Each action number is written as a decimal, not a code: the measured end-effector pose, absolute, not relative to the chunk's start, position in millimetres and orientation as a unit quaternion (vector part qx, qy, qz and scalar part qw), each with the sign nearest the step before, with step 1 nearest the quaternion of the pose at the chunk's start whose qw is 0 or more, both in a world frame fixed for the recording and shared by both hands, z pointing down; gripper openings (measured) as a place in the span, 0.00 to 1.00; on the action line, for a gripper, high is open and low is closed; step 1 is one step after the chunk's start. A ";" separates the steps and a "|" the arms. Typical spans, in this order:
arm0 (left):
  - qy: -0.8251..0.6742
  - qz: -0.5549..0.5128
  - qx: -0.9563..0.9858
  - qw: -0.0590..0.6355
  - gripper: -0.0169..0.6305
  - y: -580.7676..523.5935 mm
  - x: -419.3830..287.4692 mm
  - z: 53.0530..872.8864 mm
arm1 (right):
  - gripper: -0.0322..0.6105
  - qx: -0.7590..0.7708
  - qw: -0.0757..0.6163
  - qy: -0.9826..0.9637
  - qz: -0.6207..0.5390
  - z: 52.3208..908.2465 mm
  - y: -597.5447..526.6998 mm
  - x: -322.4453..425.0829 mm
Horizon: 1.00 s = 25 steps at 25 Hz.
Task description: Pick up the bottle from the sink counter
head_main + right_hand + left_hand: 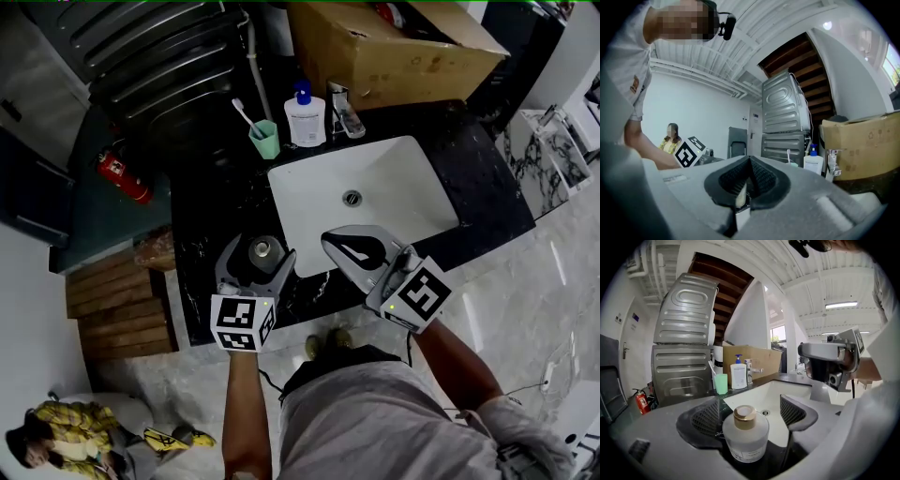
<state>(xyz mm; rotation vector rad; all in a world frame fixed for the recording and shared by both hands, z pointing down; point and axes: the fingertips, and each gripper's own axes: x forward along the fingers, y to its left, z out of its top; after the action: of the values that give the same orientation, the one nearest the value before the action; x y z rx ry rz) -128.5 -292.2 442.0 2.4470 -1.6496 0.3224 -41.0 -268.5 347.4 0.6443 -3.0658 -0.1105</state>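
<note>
The bottle (746, 434) stands upright between the spread jaws of the left gripper (751, 411), set deep toward their root, with a gap to the ribbed pad on either side, so nothing grips it yet. It is squat and round, with a pale translucent body that looks like glass, a small label low down and a gold cap (745, 413). I judge it stiff, fairly heavy for its bulk, smooth enough to slip, and breakable if dropped. The wide body below the shoulder is the place to close on, pads square to its sides, because the narrow cap offers too little bearing. The right gripper (749, 165) hangs off to the side with its jaws pressed together and nothing between them. The surface (469, 159) is dark, glossy, veined stone, likely slick. Just beyond the open jaws it gives way to a white sink (412, 187). Farther ahead stand a green cup (265, 141), a pump dispenser (305, 117) and a tap (342, 111), with a cardboard box (394, 47) behind them. Grey metal appliances (684, 348) are stacked to the left, with a red fire extinguisher (124, 178) below them.
</note>
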 end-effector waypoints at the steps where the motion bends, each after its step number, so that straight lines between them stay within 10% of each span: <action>1: -0.551 0.113 0.822 0.091 0.64 -294.0 -128.9 447.1 | 0.05 0.207 0.004 -0.978 -0.034 348.5 -269.8 -41.8; 25: -0.529 0.174 0.818 0.144 0.57 -319.4 -123.5 504.0 | 0.05 0.222 0.010 -0.975 -0.011 372.7 -281.4 -39.1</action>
<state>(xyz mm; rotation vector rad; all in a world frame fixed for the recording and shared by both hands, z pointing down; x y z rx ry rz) -123.5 -319.4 504.0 2.3590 -1.5242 0.5010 -39.1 -281.4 372.7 0.6927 -3.0436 -0.0331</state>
